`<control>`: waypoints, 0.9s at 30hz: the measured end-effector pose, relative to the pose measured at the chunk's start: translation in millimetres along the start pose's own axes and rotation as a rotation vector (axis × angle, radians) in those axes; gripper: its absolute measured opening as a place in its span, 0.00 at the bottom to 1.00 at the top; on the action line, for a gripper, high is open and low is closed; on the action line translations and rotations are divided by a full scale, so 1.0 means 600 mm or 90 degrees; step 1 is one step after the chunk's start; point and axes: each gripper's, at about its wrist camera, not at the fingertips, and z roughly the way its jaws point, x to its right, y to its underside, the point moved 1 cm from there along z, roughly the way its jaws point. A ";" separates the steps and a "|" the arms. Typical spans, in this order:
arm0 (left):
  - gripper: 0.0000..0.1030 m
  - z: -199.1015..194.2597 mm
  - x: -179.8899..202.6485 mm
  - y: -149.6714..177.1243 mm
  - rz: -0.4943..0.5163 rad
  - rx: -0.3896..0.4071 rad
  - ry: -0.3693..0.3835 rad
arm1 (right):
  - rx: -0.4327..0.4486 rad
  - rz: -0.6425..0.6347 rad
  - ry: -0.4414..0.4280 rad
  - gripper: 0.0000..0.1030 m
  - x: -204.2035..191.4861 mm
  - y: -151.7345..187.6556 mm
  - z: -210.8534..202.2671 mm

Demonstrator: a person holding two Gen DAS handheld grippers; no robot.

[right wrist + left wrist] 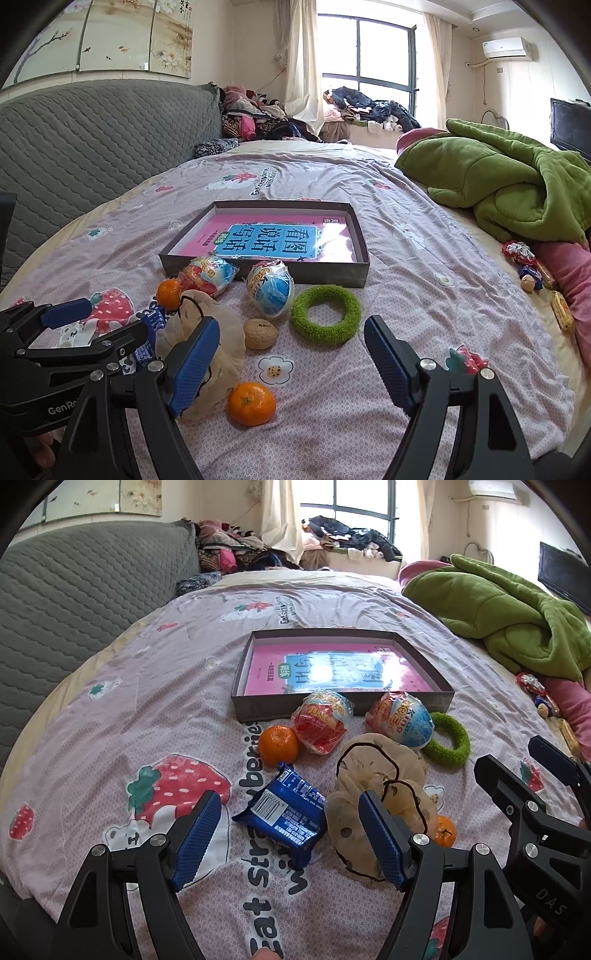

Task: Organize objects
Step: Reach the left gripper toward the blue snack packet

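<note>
A shallow grey box [343, 704] [266, 272] with a pink and blue book inside lies on the strawberry-print bedspread. In front of it sit two wrapped toy eggs [321, 722] [400, 718], a tangerine [277, 745], a blue snack packet [286, 814], a cream scrunchie [373, 775], a green ring [325, 320], a walnut [260, 333] and a second tangerine [252, 403]. My left gripper [290, 836] hangs open over the blue packet. My right gripper [291, 363] is open above the second tangerine and walnut, holding nothing.
A green blanket [509, 177] is heaped at the right, with small sweets [528, 266] near a pink cloth. A grey quilted headboard [92, 140] runs along the left. Clothes are piled under the window [354, 107].
</note>
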 end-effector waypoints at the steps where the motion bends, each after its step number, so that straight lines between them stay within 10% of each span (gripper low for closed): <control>1: 0.76 0.000 0.000 0.000 0.001 0.001 0.002 | 0.000 -0.001 0.000 0.78 0.000 0.000 0.000; 27: 0.76 -0.001 -0.004 0.010 0.003 -0.020 0.011 | 0.001 -0.003 -0.004 0.78 0.003 0.000 -0.009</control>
